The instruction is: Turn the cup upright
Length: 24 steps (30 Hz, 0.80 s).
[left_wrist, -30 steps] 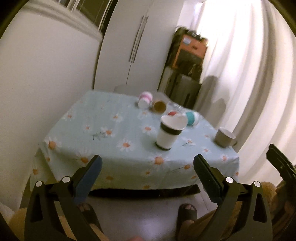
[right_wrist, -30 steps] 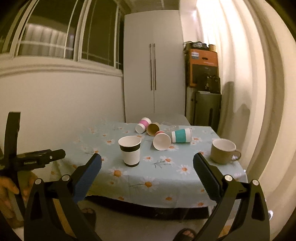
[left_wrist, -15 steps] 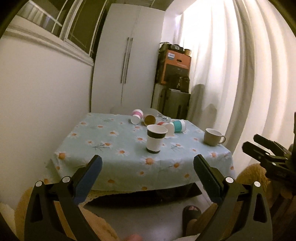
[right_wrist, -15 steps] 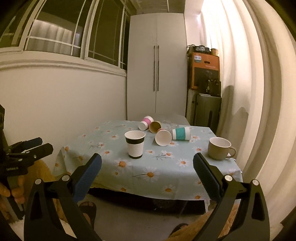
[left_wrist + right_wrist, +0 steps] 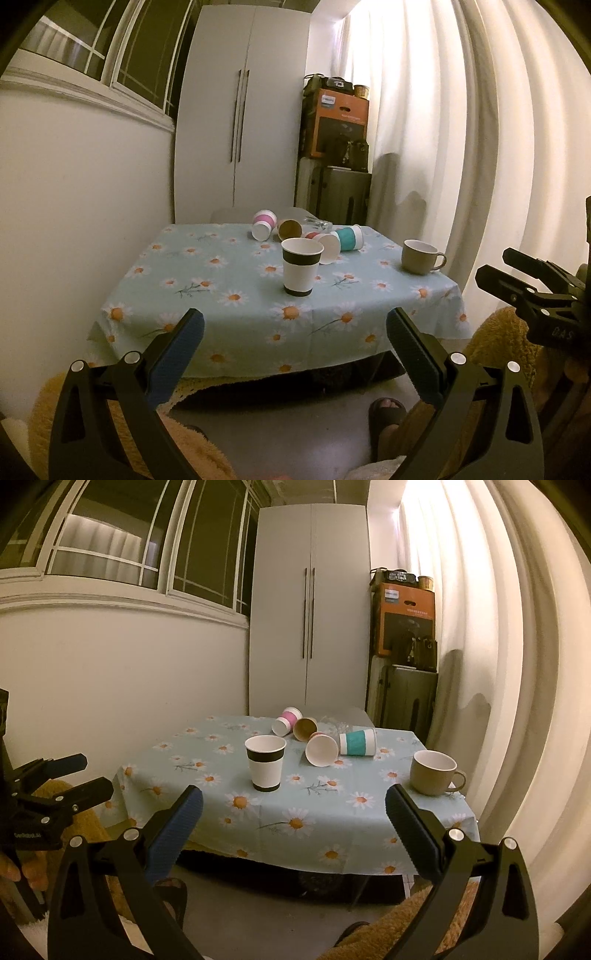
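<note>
With both held back from the counter (image 5: 155, 280):
Left fingers (image 5: 192, 332): spread wide, empty.
Right fingers (image 5: 192, 805): spread wide, empty.
Cup (image 5: 265, 763): upright, paper, black-banded.

**Occlusions and cut-offs, both wrist views**

- Red-banded cup (image 5: 312, 235): mostly hidden behind the white cup mouth (image 5: 330, 248) in the left view; only a sliver of rim (image 5: 317, 734) shows in the right view.
- Clear object (image 5: 338, 724) behind the cup cluster: too small and faint to identify.
- Left gripper (image 5: 294, 329) and right gripper (image 5: 294, 805): bodies cut off by the bottom edge of their own views.
- Right gripper seen from the left view (image 5: 532, 291): cropped at the right edge, finger gap unclear.
- Foot in sandal (image 5: 386, 411): partly hidden behind a finger arm.
- Under the tablecloth (image 5: 295, 812): dark, nothing resolvable.
- Box label (image 5: 392, 595): text unreadable.
</note>
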Available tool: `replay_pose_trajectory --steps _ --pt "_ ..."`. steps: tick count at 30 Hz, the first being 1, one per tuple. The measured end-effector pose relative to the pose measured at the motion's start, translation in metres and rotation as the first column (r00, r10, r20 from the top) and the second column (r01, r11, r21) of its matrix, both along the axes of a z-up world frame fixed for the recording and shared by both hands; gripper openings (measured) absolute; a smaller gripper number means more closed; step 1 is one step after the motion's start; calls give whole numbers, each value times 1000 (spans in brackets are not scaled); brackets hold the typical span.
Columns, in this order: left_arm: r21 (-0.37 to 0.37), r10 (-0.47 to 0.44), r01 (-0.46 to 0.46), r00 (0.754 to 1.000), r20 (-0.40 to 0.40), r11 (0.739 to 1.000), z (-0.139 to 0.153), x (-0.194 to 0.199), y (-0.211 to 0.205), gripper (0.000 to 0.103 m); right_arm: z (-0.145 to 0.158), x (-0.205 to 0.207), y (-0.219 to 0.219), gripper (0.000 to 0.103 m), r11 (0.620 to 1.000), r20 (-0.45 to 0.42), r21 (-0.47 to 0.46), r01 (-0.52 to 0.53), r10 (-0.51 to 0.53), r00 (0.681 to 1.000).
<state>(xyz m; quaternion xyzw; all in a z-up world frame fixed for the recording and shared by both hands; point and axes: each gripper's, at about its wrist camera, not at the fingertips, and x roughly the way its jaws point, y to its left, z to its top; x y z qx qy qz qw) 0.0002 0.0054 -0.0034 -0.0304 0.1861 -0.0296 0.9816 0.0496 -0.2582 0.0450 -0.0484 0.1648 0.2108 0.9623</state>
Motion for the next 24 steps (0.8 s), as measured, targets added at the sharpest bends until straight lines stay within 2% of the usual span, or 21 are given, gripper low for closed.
replay_pose_trajectory --steps 24 --pt "12 -11 11 1000 -10 1000 -1 0 -4 96 -2 1 1 98 1000 -10 -8 -6 6 1000"
